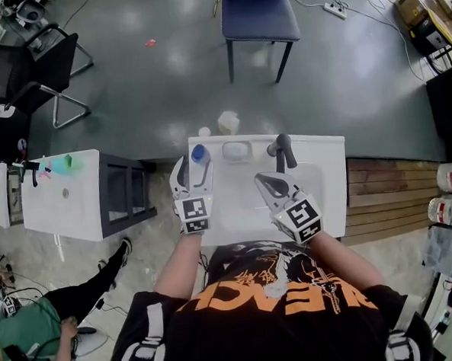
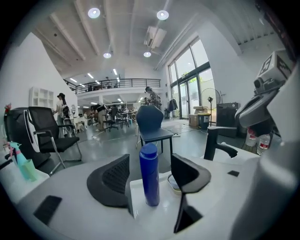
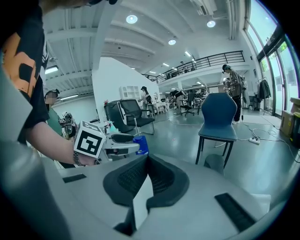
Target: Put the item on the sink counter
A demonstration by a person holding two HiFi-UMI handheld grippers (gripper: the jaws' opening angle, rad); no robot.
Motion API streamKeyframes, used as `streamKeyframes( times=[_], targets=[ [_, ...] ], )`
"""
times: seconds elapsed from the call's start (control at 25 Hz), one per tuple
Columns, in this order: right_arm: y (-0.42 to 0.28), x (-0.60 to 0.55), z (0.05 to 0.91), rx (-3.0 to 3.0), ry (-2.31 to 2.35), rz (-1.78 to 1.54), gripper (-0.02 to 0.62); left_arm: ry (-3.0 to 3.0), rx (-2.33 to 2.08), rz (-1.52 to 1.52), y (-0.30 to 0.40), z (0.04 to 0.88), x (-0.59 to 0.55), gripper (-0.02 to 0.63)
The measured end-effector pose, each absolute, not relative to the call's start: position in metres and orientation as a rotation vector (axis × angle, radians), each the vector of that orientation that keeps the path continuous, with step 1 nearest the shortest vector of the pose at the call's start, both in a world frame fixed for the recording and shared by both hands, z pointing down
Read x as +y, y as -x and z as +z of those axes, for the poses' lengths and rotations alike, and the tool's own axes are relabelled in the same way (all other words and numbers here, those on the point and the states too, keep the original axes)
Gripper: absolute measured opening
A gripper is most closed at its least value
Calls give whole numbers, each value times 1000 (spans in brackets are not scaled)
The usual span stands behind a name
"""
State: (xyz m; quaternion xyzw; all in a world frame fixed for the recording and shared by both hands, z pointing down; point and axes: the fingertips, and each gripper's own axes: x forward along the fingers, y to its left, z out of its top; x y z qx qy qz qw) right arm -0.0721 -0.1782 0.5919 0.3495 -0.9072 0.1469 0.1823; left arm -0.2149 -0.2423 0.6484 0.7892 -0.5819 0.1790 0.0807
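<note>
A blue bottle (image 1: 199, 155) stands upright on the back left corner of the white sink counter (image 1: 328, 162). My left gripper (image 1: 195, 169) reaches around it from the near side. In the left gripper view the bottle (image 2: 149, 173) stands between the two dark jaws with a gap on each side, so the left gripper (image 2: 150, 161) is open. My right gripper (image 1: 263, 180) hovers over the basin, near the black faucet (image 1: 283, 149). Its jaws meet at the tips with nothing between them in the right gripper view (image 3: 147, 158), where the bottle (image 3: 140, 144) shows behind the left gripper.
A pale soap dish (image 1: 236, 150) sits at the counter's back edge between bottle and faucet. A white cabinet (image 1: 63, 195) stands to the left, a blue chair (image 1: 259, 17) on the floor beyond, and a black office chair (image 1: 21, 81) at far left. A person sits low left.
</note>
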Motion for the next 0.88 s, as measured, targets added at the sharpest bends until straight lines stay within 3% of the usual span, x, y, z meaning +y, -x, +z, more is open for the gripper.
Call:
streamKeyframes(
  times=[0.08,0.36,0.88],
  targets=[
    [69,-172,589,-2565,-993,410,14,-2369,-1753,519,212,640,-234,260],
    [51,-148,580,-2583,-1013,400,14,-2370,-1767,516,191,619,-201,26],
    [5,-94,560,-2628,-1096,344,14,-2510,-1629,365,120,574,-121,17]
  ],
)
